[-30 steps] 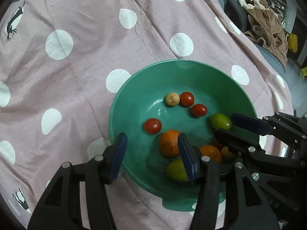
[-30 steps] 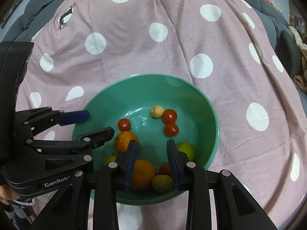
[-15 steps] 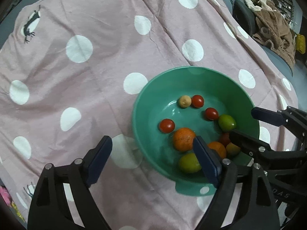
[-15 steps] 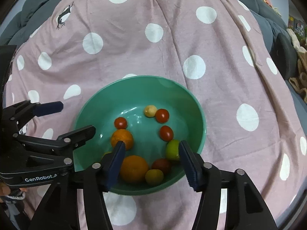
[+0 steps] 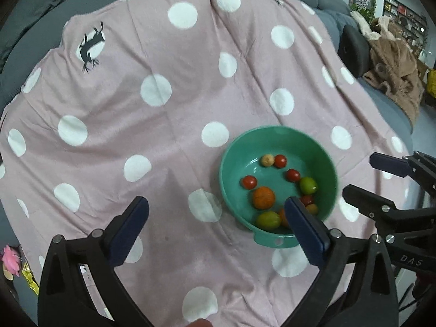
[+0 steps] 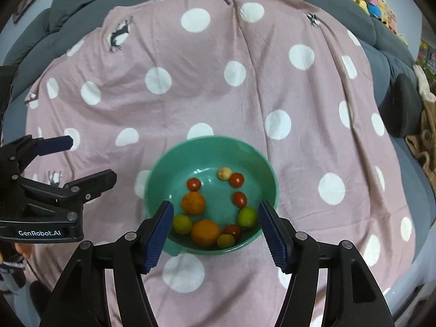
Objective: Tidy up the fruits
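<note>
Green bowl (image 6: 209, 147) sits on pink polka-dot cloth (image 6: 190, 87), near the near edge, w/ all fruit inside: two oranges (image 6: 193, 203), cherry tomatoes (image 6: 193, 184), limes (image 6: 247, 217), one pale small fruit (image 6: 224, 173) at far side, prob. a longan. Right gripper (image 6: 215, 231) hangs above bowl's near rim, jaws spread wide, holding nothing. Left gripper (image 5: 215, 226) is left of bowl, also released and empty.
</note>
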`<state>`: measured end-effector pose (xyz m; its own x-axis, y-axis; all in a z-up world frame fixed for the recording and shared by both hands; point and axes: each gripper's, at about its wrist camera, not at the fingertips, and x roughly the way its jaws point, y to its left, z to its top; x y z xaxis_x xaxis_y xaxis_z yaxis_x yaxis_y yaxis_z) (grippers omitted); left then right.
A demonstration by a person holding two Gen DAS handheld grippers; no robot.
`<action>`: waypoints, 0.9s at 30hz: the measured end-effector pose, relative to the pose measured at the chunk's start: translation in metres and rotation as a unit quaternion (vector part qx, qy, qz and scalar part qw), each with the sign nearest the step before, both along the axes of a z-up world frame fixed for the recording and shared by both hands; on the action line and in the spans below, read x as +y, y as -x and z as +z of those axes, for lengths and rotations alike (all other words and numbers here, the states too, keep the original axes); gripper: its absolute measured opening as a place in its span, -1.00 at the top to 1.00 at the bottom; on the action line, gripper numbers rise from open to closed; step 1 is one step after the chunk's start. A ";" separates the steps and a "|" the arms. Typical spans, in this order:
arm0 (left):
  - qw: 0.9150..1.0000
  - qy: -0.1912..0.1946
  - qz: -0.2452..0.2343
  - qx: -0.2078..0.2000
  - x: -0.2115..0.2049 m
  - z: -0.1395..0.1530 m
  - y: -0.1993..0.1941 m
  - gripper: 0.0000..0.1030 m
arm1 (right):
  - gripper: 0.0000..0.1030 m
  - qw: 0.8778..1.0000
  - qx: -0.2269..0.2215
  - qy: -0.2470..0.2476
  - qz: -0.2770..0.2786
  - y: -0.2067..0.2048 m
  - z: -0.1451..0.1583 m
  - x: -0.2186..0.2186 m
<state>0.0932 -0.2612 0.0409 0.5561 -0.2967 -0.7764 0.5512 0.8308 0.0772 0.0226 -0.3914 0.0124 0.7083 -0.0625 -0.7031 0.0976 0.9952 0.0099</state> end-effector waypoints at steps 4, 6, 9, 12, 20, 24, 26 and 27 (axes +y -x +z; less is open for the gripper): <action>1.000 -0.005 0.007 -0.001 0.003 0.021 0.002 -0.95 | -0.26 1.000 -0.001 0.000 0.007 0.006 0.024 0.003; 1.000 -0.008 0.013 0.004 0.004 0.031 0.000 -0.95 | -0.26 1.000 -0.002 0.006 0.012 0.007 0.035 0.005; 1.000 -0.008 0.024 0.006 0.007 0.041 -0.001 -0.95 | -0.26 1.000 -0.004 0.023 0.007 0.009 0.046 0.008; 1.000 -0.001 0.029 0.005 0.010 0.049 0.001 -0.95 | -0.26 1.000 -0.007 0.029 0.011 0.012 0.052 0.010; 1.000 0.001 0.027 0.002 0.006 0.060 0.005 -0.95 | -0.26 0.999 -0.014 0.031 0.016 0.014 0.059 0.012; 1.000 0.001 0.025 -0.006 0.002 0.063 0.006 -0.95 | -0.26 0.999 -0.015 0.031 0.014 0.015 0.061 0.012; 1.000 -0.002 0.026 -0.009 -0.001 0.064 0.006 -0.95 | -0.26 0.999 -0.016 0.030 0.014 0.015 0.061 0.012; 1.000 -0.002 0.025 -0.009 -0.002 0.065 0.006 -0.95 | -0.26 0.999 -0.016 0.031 0.014 0.016 0.061 0.012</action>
